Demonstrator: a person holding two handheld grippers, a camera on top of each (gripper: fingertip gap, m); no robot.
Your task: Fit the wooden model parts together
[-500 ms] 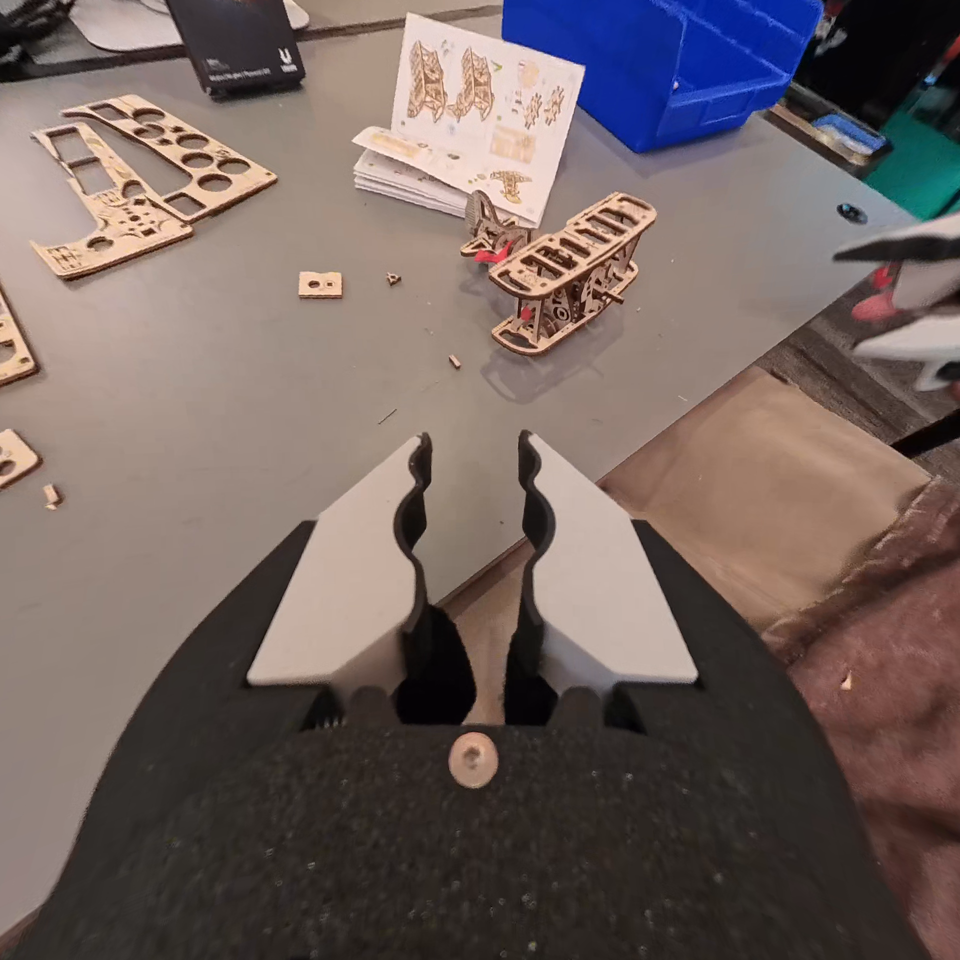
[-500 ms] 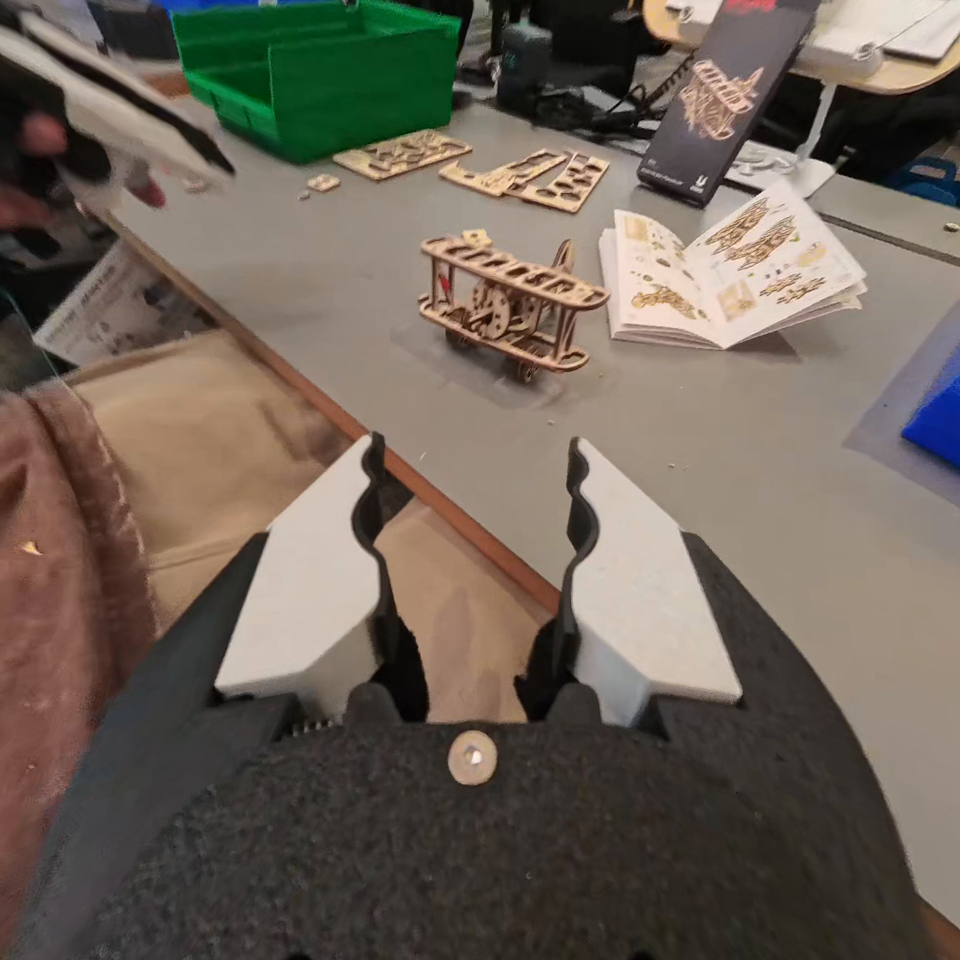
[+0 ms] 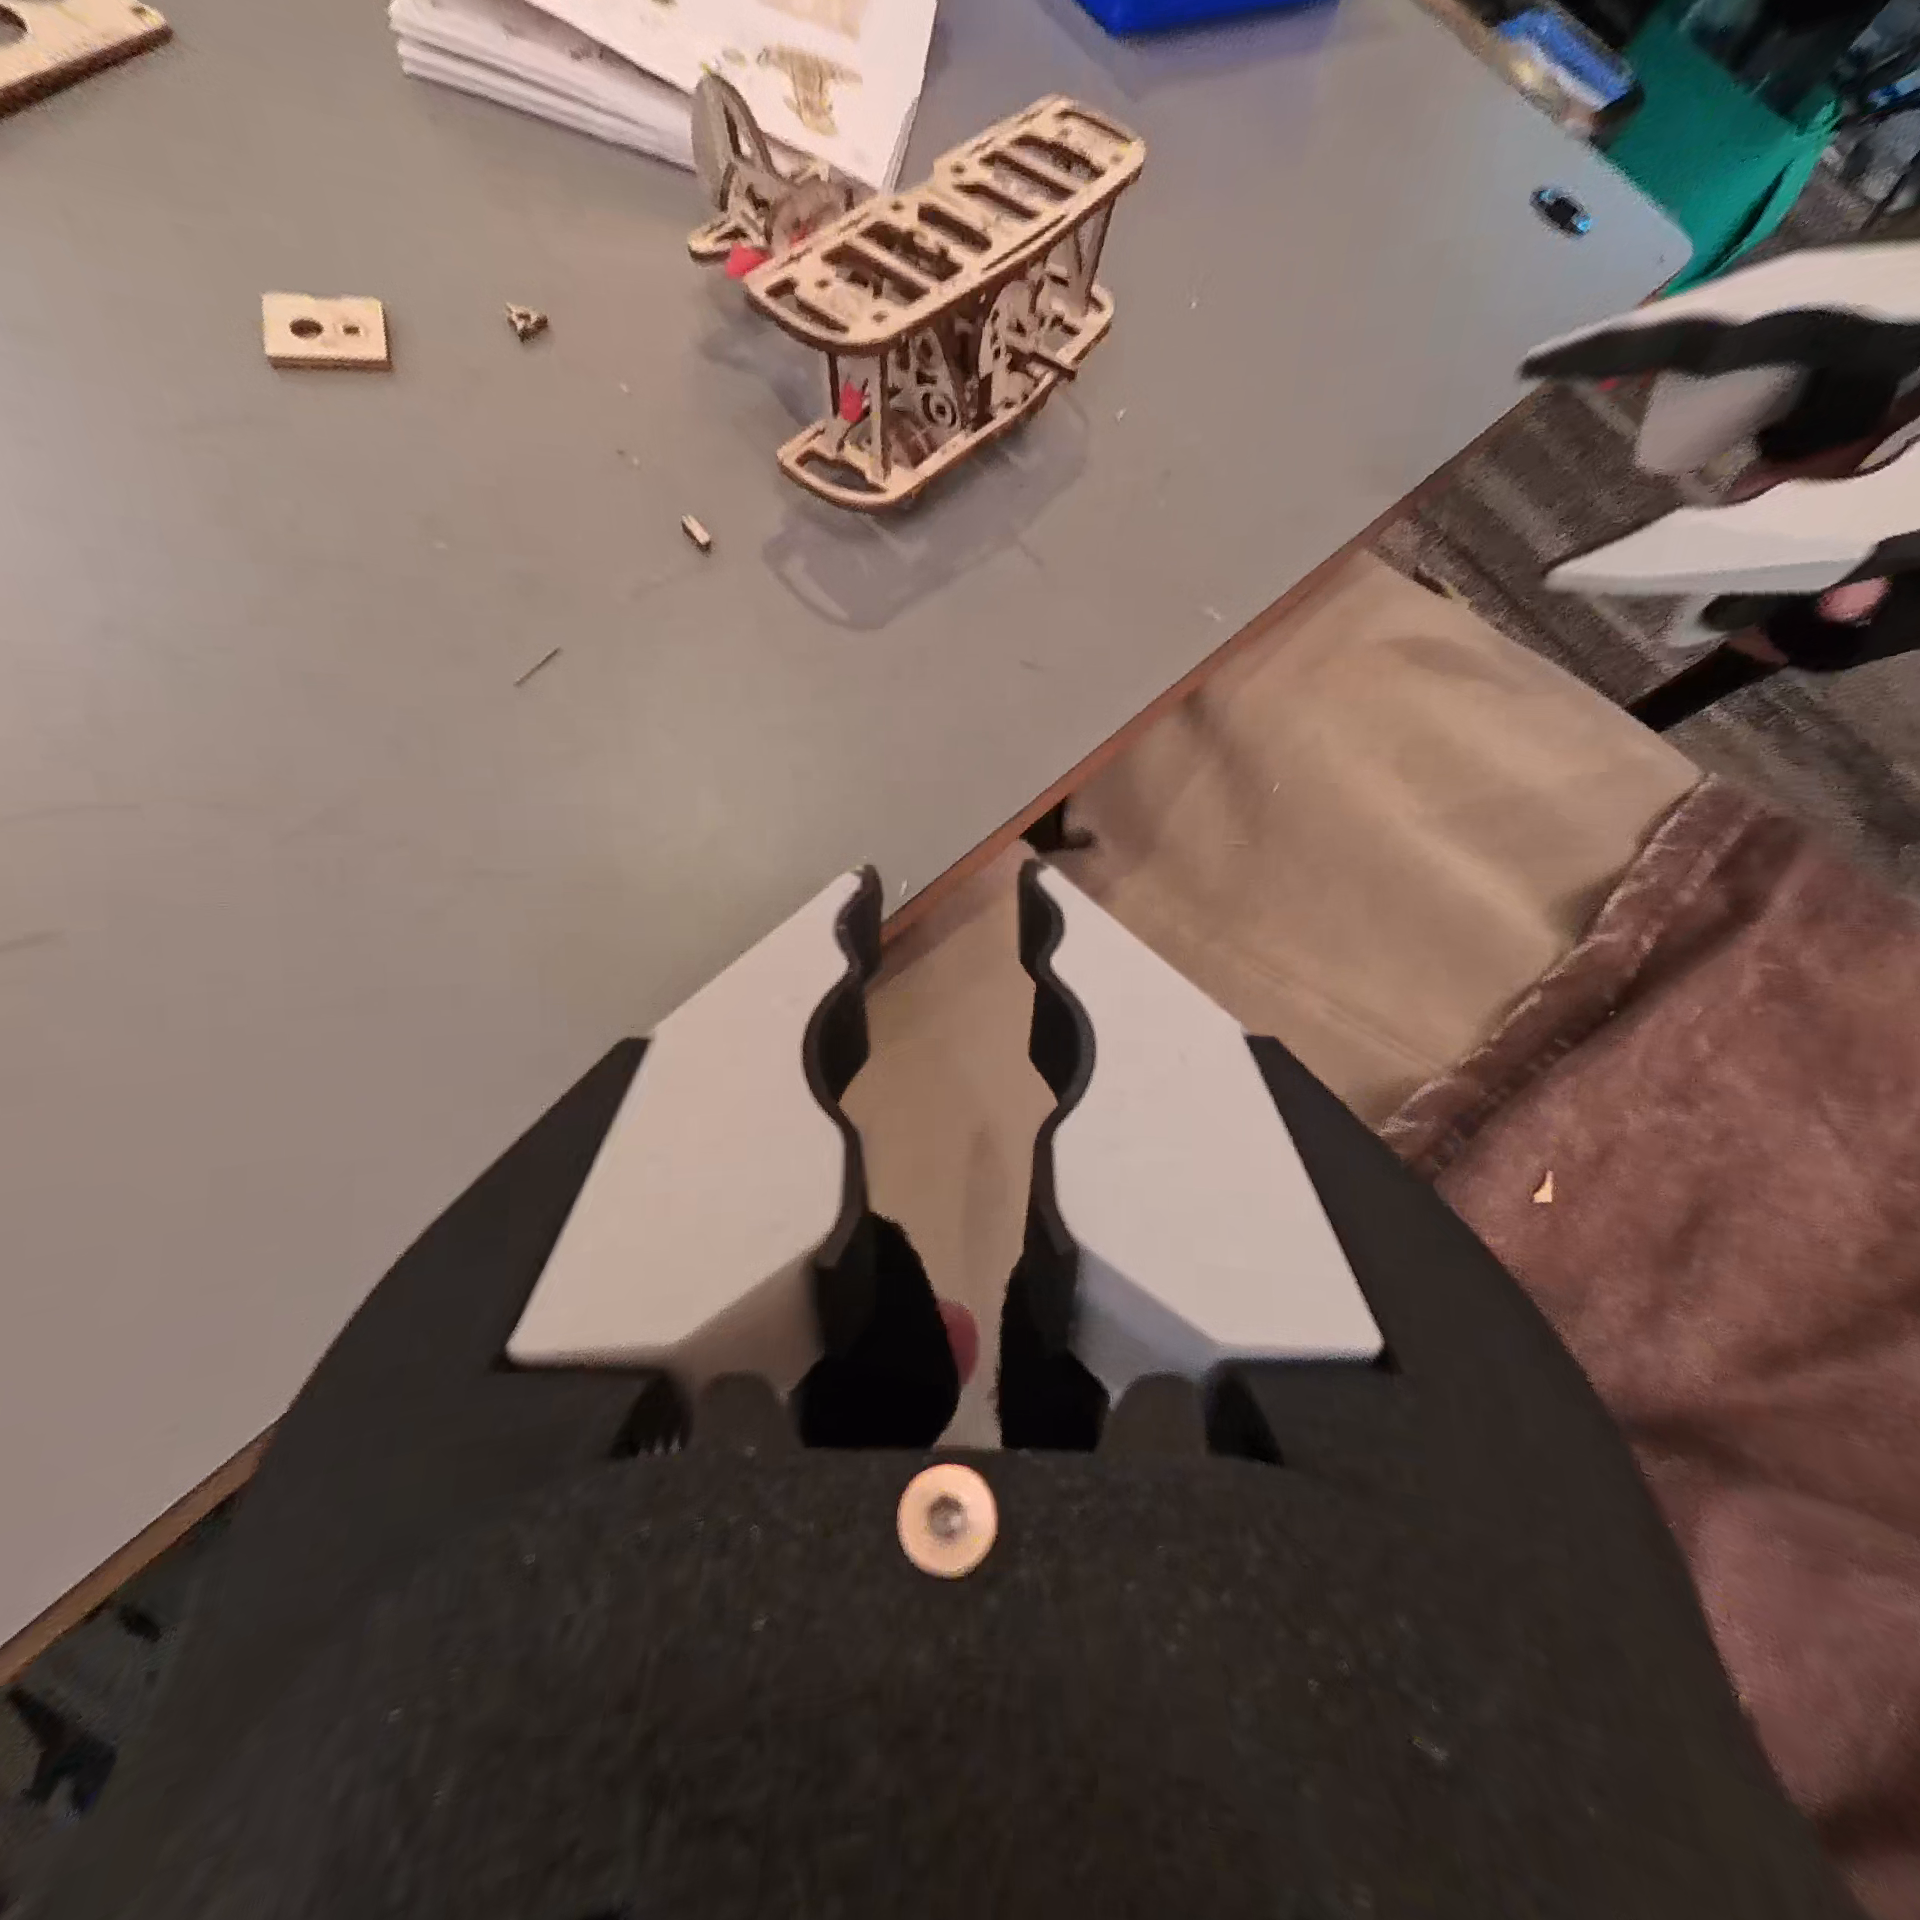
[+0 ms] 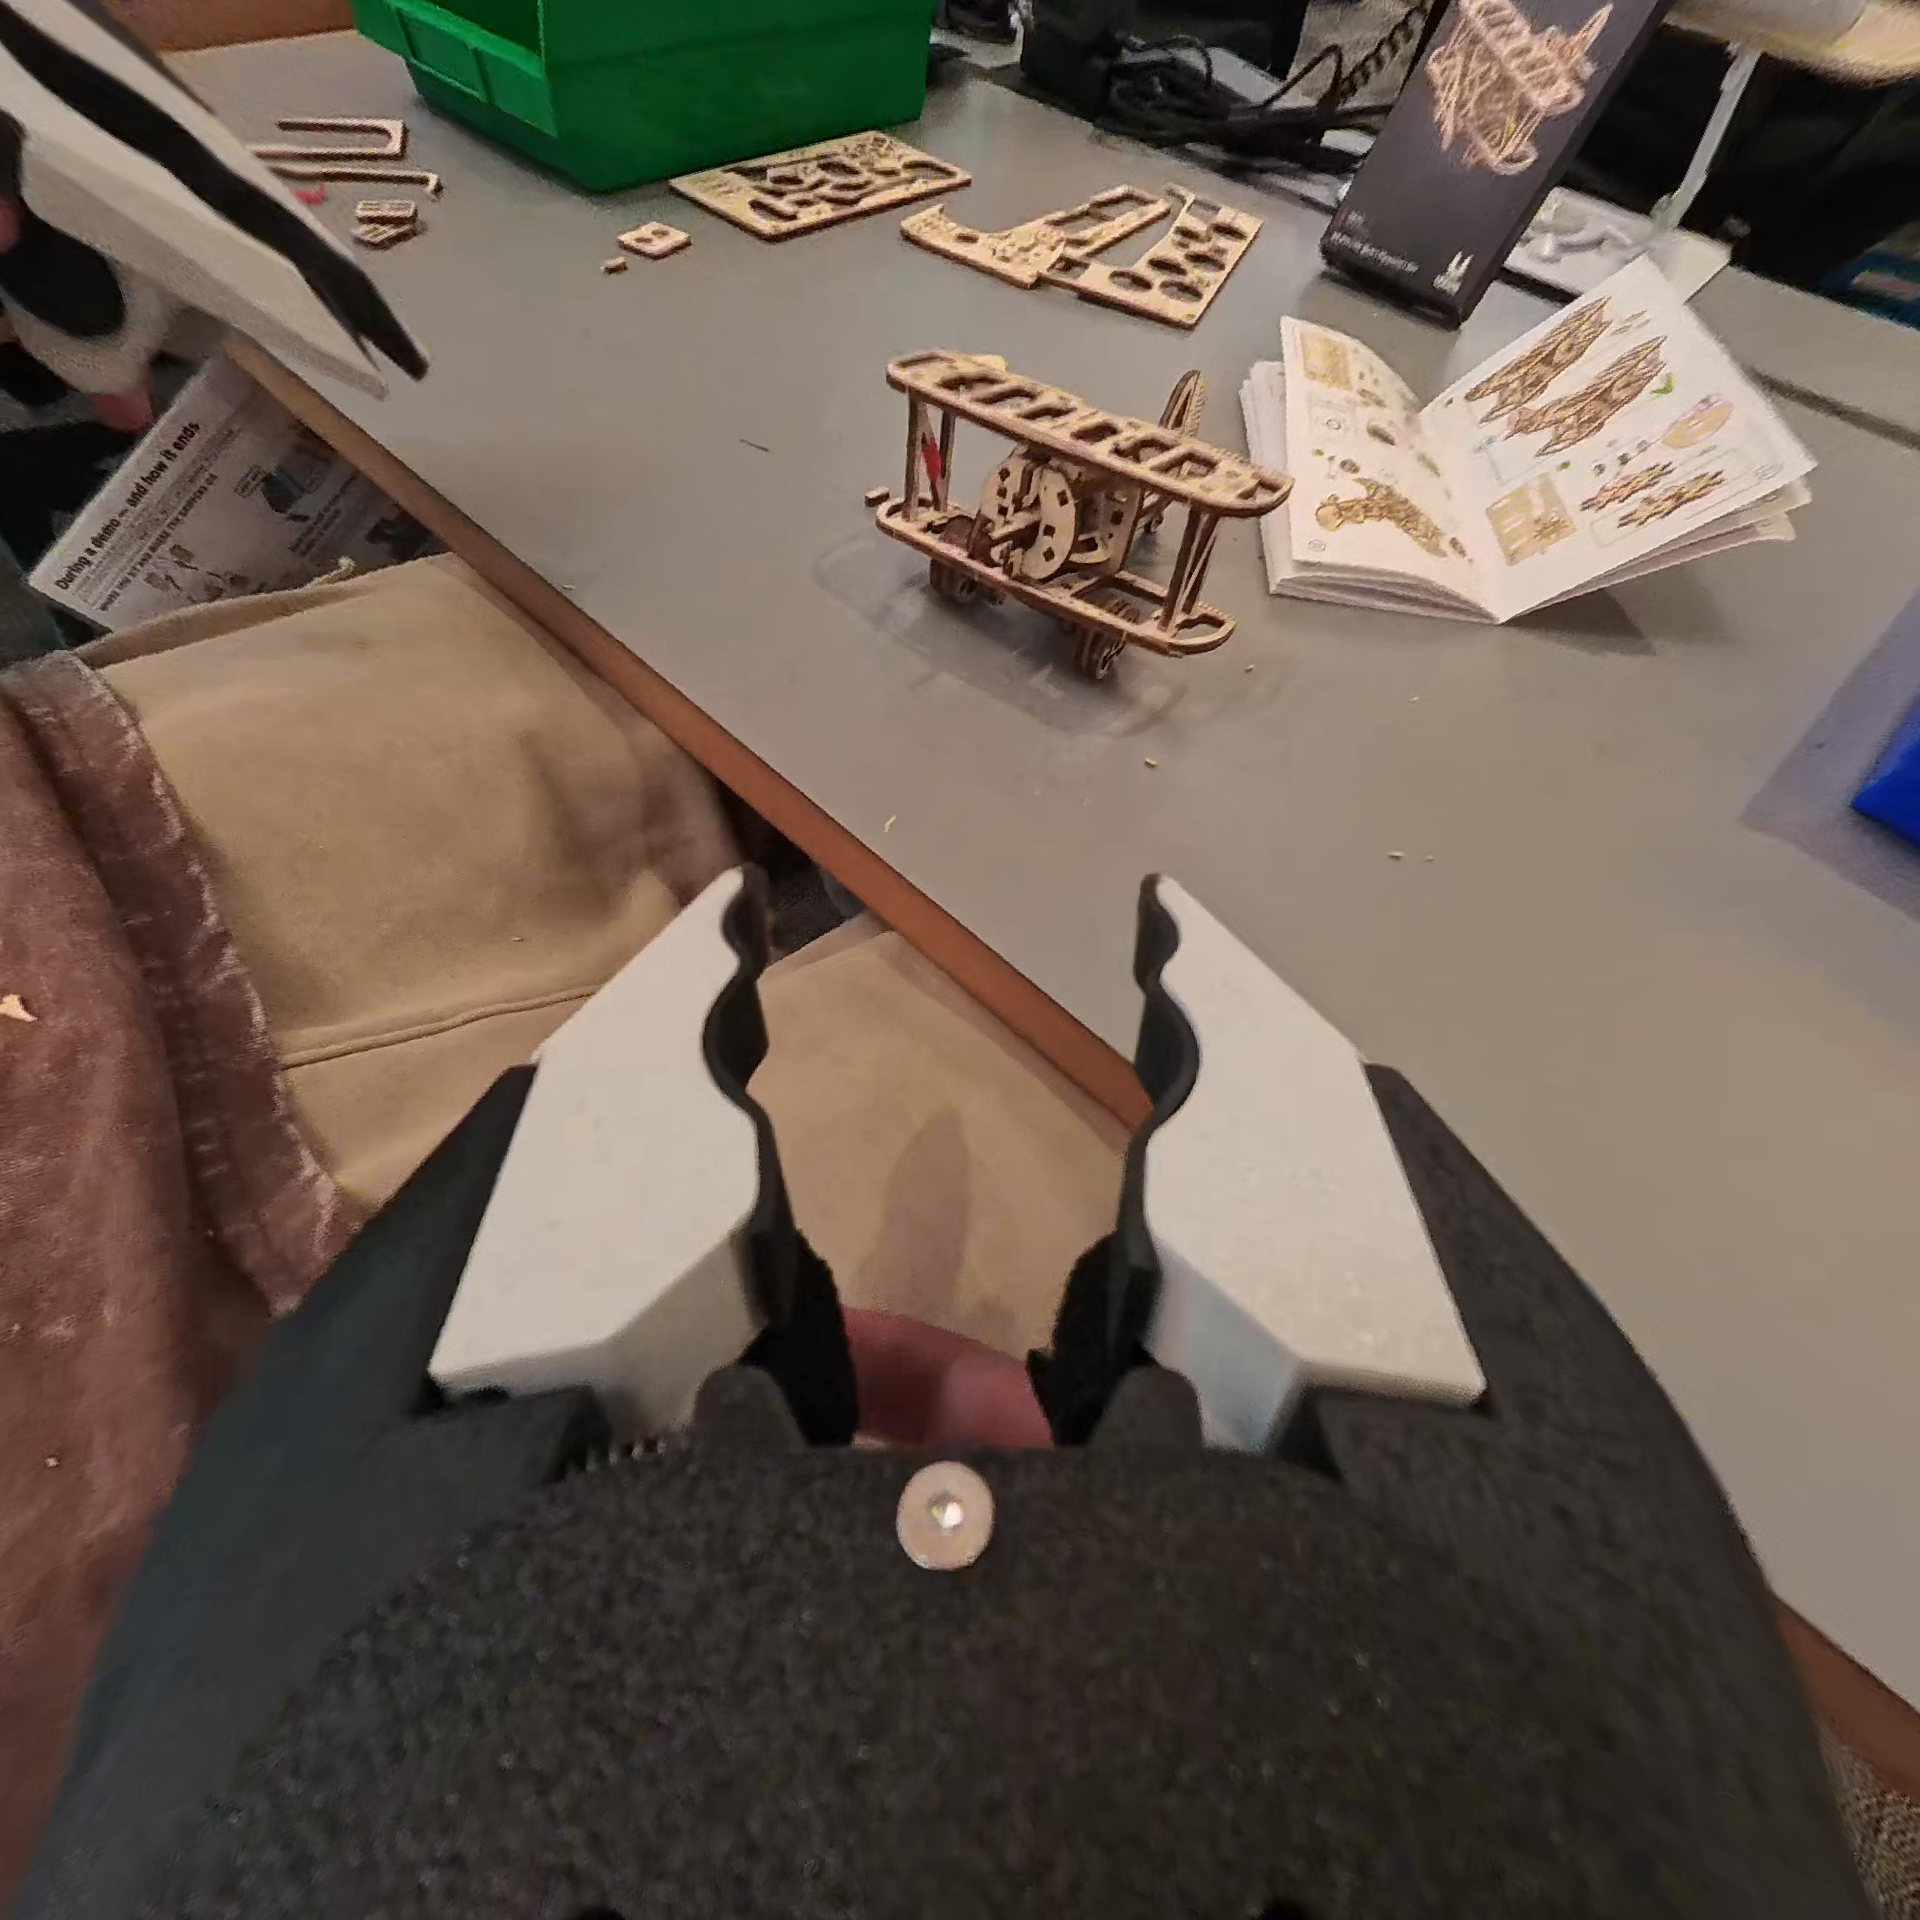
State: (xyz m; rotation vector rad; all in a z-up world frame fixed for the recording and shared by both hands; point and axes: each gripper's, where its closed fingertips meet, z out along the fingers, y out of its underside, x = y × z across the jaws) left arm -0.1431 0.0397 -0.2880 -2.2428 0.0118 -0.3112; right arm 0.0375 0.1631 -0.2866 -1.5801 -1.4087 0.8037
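Holding both grippers off the table edge, over the person's lap, nothing in either; left gripper (image 3: 948, 883) has its jaws parted by a narrow gap, empty; right gripper (image 4: 948, 891) is spread wider, also empty; wooden biplane (image 3: 940, 301) stands upright on its wheels on the grey table (image 3: 312, 831), near the front edge, just in front of the open instruction booklet (image 4: 1538, 457); model looks close to fully built, both wings, struts, wheels and tail in place; what is missing I cannot tell from here; loose bits remain: a small rectangular wooden piece (image 3: 326, 329) with two holes lies well left of the plane, a tiny triangular offcut (image 3: 527, 321) beside it, and punched-out part sheets (image 4: 1091, 244) sit farther back near the green bin (image 4: 665, 83); judging by this, step in hand is a pause between fits, or the approach to the next part pick; next move likely calls for one gripper to steady the plane by a wing or the fuselage, lightly, thin laser-cut ply will crack if squeezed; the other to pinch the small flat piece by its edges, hard to lift off a flat surface; align tab to slot before pushing.
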